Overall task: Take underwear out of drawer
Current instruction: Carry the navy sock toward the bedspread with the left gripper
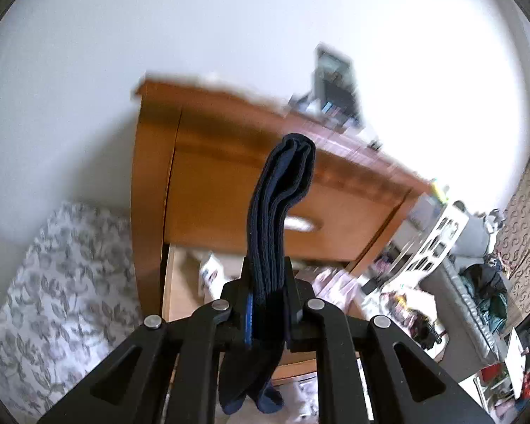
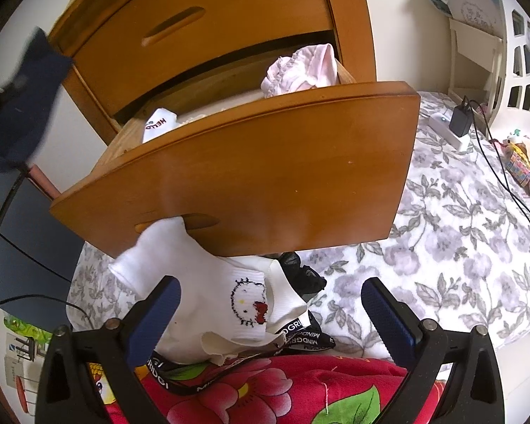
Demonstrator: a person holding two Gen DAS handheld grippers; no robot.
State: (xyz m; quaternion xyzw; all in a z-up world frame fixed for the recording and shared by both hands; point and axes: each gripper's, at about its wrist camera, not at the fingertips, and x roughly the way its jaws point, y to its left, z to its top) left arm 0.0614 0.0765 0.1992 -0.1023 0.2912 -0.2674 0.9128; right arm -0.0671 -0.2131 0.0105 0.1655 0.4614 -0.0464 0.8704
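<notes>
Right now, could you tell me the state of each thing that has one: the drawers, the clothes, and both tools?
Left tool: shut on the folded navy garment.
Folded navy garment: held up, clear of the drawer.
Right tool: open, holding nothing.
Lower drawer: pulled open.
Upper drawer: closed.
Pink garment: inside the lower drawer, bunched.
White cat-face socks: outside the drawer, lying in a pile.

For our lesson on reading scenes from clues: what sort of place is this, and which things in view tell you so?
Most likely a bedroom at home. A wooden dresser stands with one drawer pulled open, holding folded clothes; a floral bedspread lies beside it; and socks are piled in front.
</notes>
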